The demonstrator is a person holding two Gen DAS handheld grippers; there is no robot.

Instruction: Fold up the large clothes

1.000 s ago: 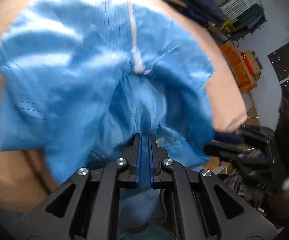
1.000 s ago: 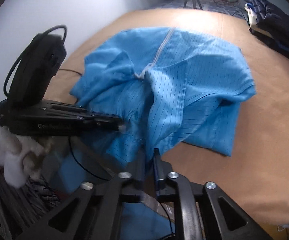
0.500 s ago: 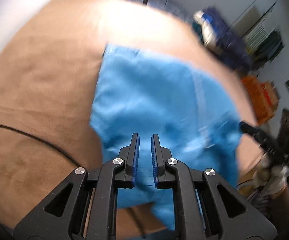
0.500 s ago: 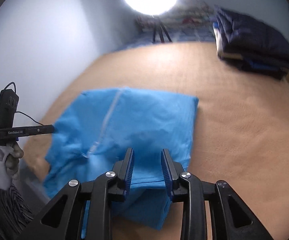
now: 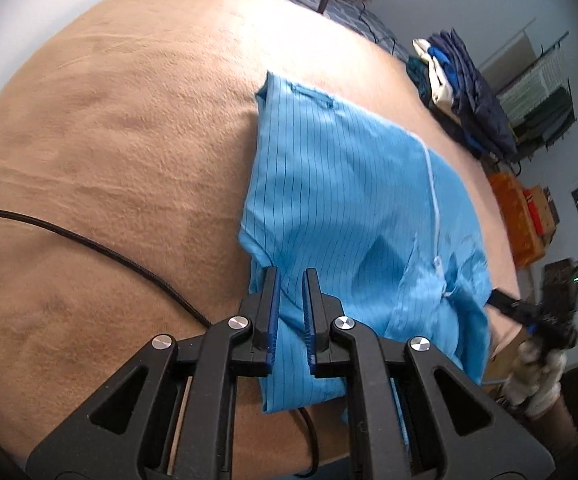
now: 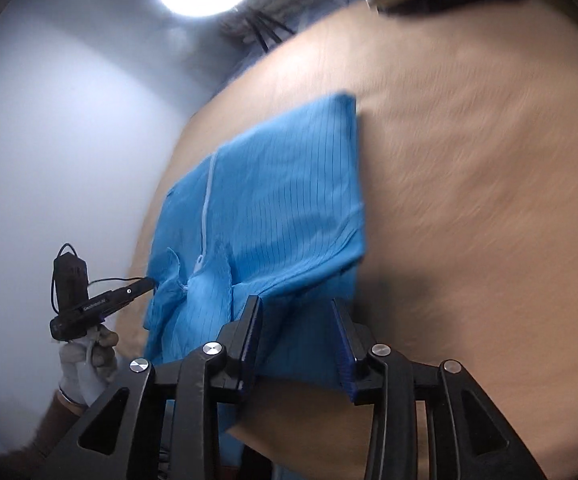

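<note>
Both hand-held grippers hover released over the near edge of the folded blue garment [image 5: 353,200].

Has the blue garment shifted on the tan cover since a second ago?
Yes. The blue garment, then a rumpled heap gripped by both grippers, now lies as a flat folded rectangle on the tan cover, its near edge hanging over the front.

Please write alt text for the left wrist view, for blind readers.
A folded blue pinstriped garment lies on a tan blanket. The left gripper, its jaws just eased slightly apart, hovers over the garment's near edge, gripping nothing.
</note>
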